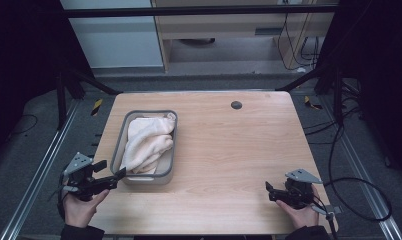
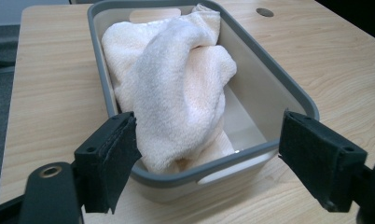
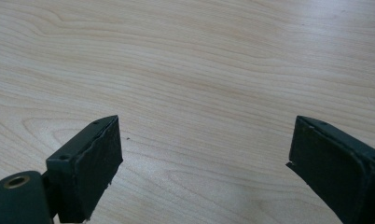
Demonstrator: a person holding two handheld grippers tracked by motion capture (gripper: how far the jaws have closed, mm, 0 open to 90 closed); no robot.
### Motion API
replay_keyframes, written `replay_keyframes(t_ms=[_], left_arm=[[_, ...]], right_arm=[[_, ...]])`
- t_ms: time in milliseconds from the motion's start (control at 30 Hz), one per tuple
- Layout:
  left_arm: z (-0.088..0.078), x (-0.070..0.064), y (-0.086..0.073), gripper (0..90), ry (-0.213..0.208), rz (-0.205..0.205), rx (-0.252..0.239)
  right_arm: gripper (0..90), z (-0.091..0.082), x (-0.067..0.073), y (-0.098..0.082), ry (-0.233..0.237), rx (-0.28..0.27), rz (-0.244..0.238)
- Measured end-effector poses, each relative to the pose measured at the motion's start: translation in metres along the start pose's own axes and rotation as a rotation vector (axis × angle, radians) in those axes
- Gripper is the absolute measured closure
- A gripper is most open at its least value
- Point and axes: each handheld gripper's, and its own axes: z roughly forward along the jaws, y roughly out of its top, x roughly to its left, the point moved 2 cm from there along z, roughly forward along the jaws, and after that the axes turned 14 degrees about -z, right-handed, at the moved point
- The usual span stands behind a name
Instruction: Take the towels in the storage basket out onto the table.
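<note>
left gripper (image 2: 209, 154) jaws wide, empty, framing bin (image 2: 295, 91) near end | towel (image 2: 176, 79) inside | right gripper (image 3: 204, 158) wide, empty

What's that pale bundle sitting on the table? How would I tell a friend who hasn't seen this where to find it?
Start with the wooden table and look to its left half, where a grey-rimmed rectangular tub stands just ahead of the left gripper. Inside lies a cream towel, crumpled and heaped above the rim. It is the one soft, fluffy thing among hard surfaces.

You're looking down from high over the whole table (image 1: 229, 150). Your left gripper view sits close on the tub (image 2: 288, 88), which the high view shares; your right gripper view skims bare tabletop.
</note>
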Motion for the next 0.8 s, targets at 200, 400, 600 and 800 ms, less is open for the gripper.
replay_keyframes(t_ms=[200, 400, 600, 800], left_arm=[[0.007, -0.004, 0.011, 19.1, -0.001, 0.018, 0.003], [0.017, -0.007, 0.019, 19.2, -0.004, 0.030, 0.014], [0.023, -0.007, 0.027, 19.5, -0.015, 0.030, 0.027], [0.029, -0.005, 0.038, 19.7, -0.013, 0.035, 0.034]], right_arm=[[9.3, 0.000, 0.000, 0.000, 0.002, 0.000, 0.004], [9.3, 0.000, 0.000, 0.000, 0.004, -0.003, 0.004], [9.3, 0.000, 0.000, 0.001, 0.005, -0.004, 0.008], [9.3, 0.000, -0.001, 0.001, 0.005, -0.002, 0.007]])
